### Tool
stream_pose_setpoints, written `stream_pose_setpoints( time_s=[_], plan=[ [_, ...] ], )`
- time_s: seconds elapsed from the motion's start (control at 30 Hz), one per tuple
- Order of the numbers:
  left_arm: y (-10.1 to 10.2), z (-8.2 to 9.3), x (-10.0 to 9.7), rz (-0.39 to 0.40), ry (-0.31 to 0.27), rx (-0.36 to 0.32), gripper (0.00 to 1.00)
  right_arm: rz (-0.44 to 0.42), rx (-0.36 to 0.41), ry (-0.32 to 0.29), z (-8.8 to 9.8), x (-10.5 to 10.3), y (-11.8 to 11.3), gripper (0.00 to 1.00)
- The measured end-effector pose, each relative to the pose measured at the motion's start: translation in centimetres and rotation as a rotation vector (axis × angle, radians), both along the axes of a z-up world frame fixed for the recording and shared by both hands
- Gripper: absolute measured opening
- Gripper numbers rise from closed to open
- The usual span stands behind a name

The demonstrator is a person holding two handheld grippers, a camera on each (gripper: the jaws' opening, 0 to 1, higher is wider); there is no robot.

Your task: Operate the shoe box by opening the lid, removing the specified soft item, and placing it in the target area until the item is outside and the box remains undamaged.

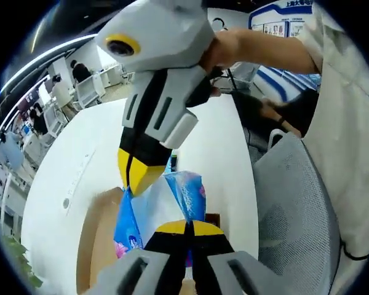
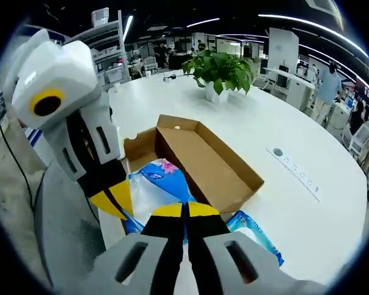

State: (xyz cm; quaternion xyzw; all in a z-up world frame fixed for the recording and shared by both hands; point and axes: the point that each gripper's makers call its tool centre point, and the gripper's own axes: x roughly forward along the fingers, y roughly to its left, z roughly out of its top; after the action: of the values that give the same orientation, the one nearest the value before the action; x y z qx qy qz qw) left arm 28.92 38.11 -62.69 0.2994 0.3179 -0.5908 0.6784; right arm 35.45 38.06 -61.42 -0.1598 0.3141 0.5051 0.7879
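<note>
- Right gripper view: open cardboard shoe box [image 2: 206, 161] on the white table [image 2: 246, 117], interior brown and bare where visible; potted plant [image 2: 220, 72] behind it; a socket strip [image 2: 298, 169] is set in the table surface to the right; office desks and a standing person [image 2: 328, 89] in the background
- Left gripper view: box [image 1: 97, 236] seen only as a brown edge at lower left; mesh-backed chair [image 1: 295, 209] at right; a person's bare forearm [image 1: 264, 52] and pale clothing at upper right, hand on the right gripper's body
- Soft item: blue plastic pack [image 2: 163, 181] with pink print, held up between the two grippers, just in front of the box's near end and partly over the table edge; same pack in the left gripper view [image 1: 187, 193]
- Right gripper [image 2: 186, 212]: jaws together on the pack's film; also seen from the other view [image 1: 138, 178], yellow tips pinching the pack's upper edge
- Left gripper [image 1: 189, 228]: jaws closed on the pack's lower part; in the right gripper view [image 2: 114, 206] its tips meet the pack's left side
- Hard to make out: print on the pack illegible; a second blue wrapper edge [image 2: 255, 236] at lower right, cut off by the right gripper's jaws; cannot tell whether it belongs to the same pack
</note>
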Motion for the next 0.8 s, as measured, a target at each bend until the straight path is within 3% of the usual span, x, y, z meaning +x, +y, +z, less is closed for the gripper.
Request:
stream_pose_setpoints(
  time_s=[0.8],
  plan=[
    [-8.8,0.4,0.4,-0.112,-0.046,-0.028,0.0,-0.108,-0.029,0.015,0.5,-0.1,-9.5,0.0]
  ],
)
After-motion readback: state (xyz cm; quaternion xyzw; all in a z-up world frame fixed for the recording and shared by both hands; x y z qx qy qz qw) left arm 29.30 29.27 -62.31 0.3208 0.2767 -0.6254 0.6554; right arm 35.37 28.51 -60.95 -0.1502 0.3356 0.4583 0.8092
